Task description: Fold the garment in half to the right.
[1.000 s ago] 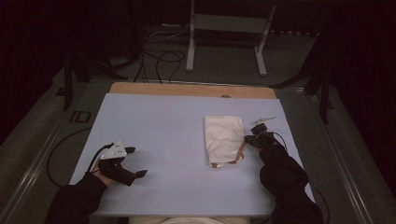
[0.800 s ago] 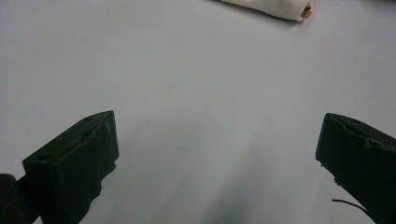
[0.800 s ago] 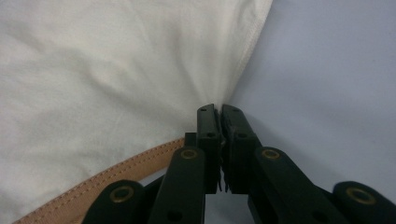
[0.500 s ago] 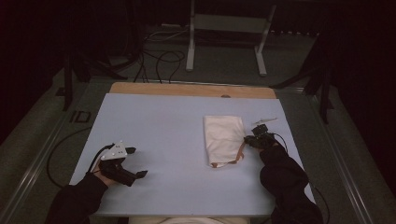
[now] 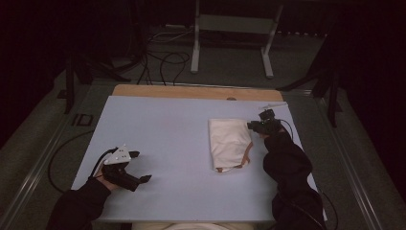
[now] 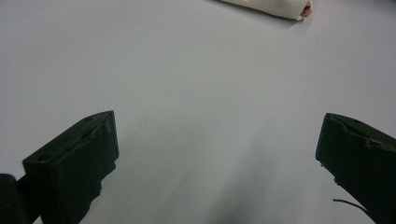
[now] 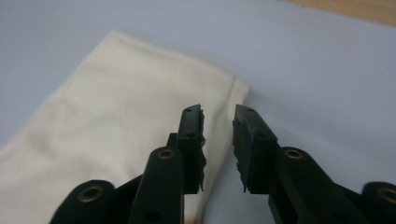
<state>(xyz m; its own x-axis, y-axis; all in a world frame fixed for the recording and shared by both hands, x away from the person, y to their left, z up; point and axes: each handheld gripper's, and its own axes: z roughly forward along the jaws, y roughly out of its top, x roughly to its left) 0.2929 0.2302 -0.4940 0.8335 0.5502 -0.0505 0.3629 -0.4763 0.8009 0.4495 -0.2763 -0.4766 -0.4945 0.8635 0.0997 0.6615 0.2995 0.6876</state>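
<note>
A folded cream cloth (image 5: 229, 143) lies flat on the right half of the pale blue table top (image 5: 167, 124). My right gripper (image 5: 253, 125) hovers at the cloth's far right corner. In the right gripper view the cloth (image 7: 107, 116) lies under and beyond the jaws. The right gripper (image 7: 218, 112) is open by a narrow gap; its jaws have just been opening and nothing is pinched between them. My left gripper (image 5: 142, 166) rests near the front left of the table, open wide. The left gripper (image 6: 217, 149) has bare table between its jaws, with the cloth (image 6: 271, 5) far off.
A bare wooden strip (image 5: 191, 92) runs along the table's far edge. Beyond it, on the floor, stand a metal frame (image 5: 230, 28) and loose cables (image 5: 163, 57). Dark sleeves come in from the bottom on both sides.
The right gripper has moved away from me along the cloth's right edge, rising a little. The left gripper and the cloth have stayed put.
</note>
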